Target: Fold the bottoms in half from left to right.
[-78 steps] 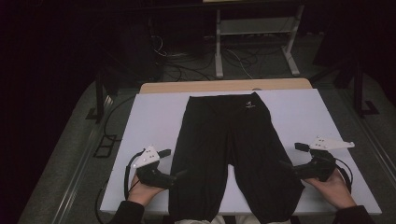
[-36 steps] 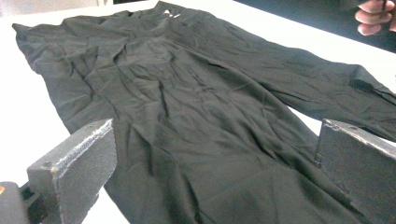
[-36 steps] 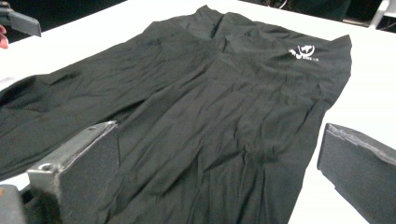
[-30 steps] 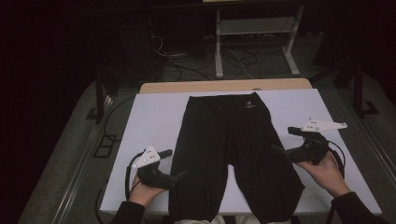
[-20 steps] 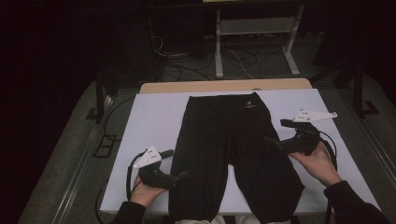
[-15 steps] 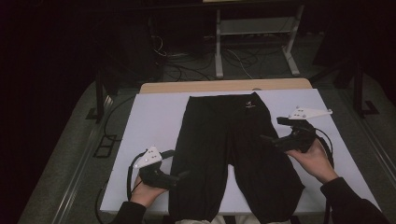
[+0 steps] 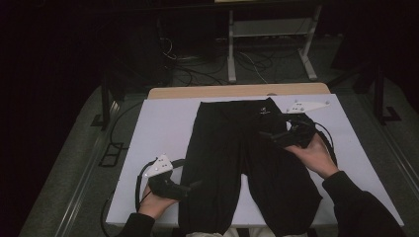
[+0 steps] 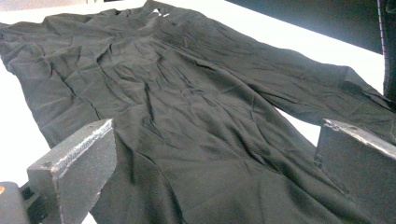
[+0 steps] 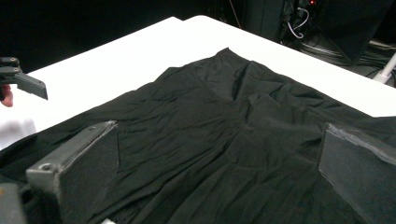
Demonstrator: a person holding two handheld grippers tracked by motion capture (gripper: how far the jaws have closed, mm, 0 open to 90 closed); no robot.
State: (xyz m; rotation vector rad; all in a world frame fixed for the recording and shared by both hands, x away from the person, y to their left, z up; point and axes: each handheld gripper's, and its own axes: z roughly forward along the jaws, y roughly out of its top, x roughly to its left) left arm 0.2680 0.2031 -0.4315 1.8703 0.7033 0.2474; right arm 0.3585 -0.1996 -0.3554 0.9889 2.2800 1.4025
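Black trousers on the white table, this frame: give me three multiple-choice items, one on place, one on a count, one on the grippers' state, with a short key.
1. Where is the right gripper?
A. Over the trousers' upper part, near the waistband
B. Off the table, at its far left corner
C. Beside the leg hems at the near edge

2. How many trouser legs lie spread towards the person?
A. One
B. Two
C. Four

3. How do the jaws of the left gripper stand?
A. Shut on a fold of cloth
B. Open, wide apart, with nothing between them
C. Shut on a cable

Key: 1 A, the high view shows it above the cloth just below the waistband. 2 B, two legs part below the crotch with white table between them. 3 B, the left gripper view shows both jaws far apart over flat cloth.
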